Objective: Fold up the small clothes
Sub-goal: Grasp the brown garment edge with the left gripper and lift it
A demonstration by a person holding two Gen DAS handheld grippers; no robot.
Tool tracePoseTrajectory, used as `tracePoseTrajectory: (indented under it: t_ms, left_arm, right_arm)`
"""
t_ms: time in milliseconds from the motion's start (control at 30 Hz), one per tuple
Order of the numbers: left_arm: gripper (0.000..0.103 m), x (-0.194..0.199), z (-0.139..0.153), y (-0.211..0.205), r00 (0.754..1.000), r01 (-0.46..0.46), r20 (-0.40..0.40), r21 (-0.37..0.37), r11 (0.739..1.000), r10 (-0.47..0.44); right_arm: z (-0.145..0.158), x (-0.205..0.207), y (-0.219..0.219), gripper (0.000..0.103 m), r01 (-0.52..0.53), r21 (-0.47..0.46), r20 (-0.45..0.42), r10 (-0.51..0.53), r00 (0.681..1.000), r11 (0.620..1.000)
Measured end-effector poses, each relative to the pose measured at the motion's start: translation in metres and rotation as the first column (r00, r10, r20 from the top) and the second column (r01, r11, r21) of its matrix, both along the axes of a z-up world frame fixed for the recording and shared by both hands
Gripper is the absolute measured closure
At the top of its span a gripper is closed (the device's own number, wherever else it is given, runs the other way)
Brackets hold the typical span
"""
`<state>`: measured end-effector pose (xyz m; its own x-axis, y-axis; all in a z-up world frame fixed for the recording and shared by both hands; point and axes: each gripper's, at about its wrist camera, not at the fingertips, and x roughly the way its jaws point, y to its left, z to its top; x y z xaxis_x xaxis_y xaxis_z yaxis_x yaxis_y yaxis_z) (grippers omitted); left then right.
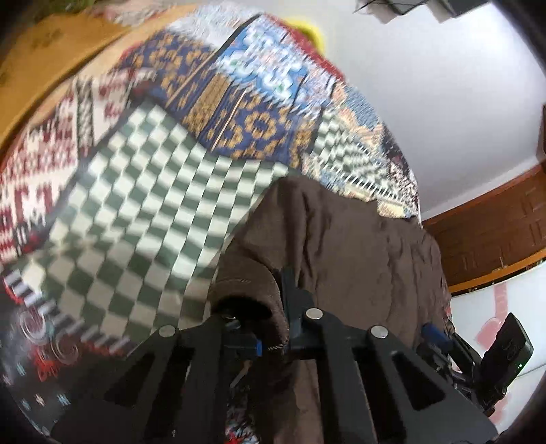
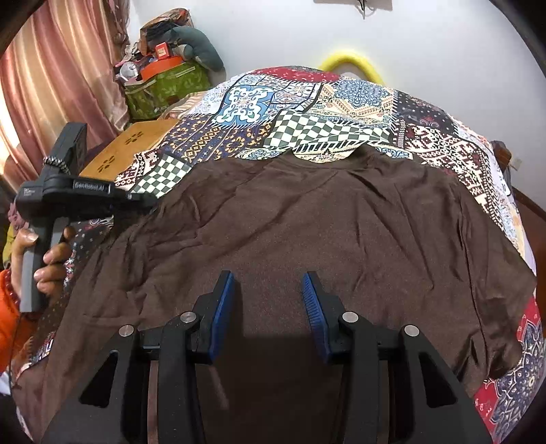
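A white label reading "GenRobot.AI" sits on the left tongs (image 2: 136, 199), which pinch an edge of the brown shirt (image 2: 307, 211). The right tongs (image 2: 268, 283) stand parted above the shirt, which lies spread on the patchwork bedspread (image 2: 307, 99) ahead.

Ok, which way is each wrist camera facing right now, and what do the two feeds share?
Left wrist: sits on the left gripper, angled down along its fingers at the quilt; the jaws are shut on a bunched edge of the brown garment.
Right wrist: sits on the right gripper, angled down over the spread brown garment; its jaws stand apart above the cloth. At left, the person's hand holds the other gripper.
Shared: the brown garment, the quilt, the white wall.
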<state>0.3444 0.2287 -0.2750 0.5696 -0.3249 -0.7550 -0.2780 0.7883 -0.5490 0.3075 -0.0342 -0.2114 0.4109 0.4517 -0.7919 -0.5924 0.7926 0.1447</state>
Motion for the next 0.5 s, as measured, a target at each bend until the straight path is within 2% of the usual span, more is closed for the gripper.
tracePoseTrajectory:
  t_ms: [67,133,233,300,400,500]
  left_arm:
    - [0.097,0.002,0.017,-0.007,0.999,0.006,0.041,0.084,0.996,-0.009]
    - [0.097,0.001,0.048,-0.025,0.993,0.02,0.112,0.239,0.971,-0.048]
    - [0.097,-0.004,0.083,-0.051,0.974,0.045,0.192,0.35,0.936,-0.119]
    - [0.097,-0.009,0.103,-0.079,0.953,0.094,0.223,0.425,0.9,-0.204]
    - [0.097,-0.006,0.105,-0.115,0.931,0.188,0.182,0.504,0.843,-0.316]
    - [0.097,0.0,0.08,-0.145,0.912,0.319,0.056,0.523,0.79,-0.406]
  right_arm:
    - [-0.003,0.001,0.0,0.065,-0.005,-0.009,-0.002,0.005,1.0,1.0]
    - [-0.004,-0.001,0.002,0.065,-0.008,-0.016,0.004,0.009,1.0,1.0]
    - [-0.006,-0.003,0.006,0.063,-0.013,-0.038,0.016,0.014,1.0,0.999]
    - [-0.006,-0.002,0.006,0.063,-0.01,-0.034,0.007,0.01,1.0,0.999]
    - [-0.002,0.0,0.003,0.065,-0.002,-0.021,-0.022,0.002,1.0,1.0]
    - [0.006,-0.003,-0.005,0.065,0.019,0.009,-0.029,-0.019,0.999,1.0]
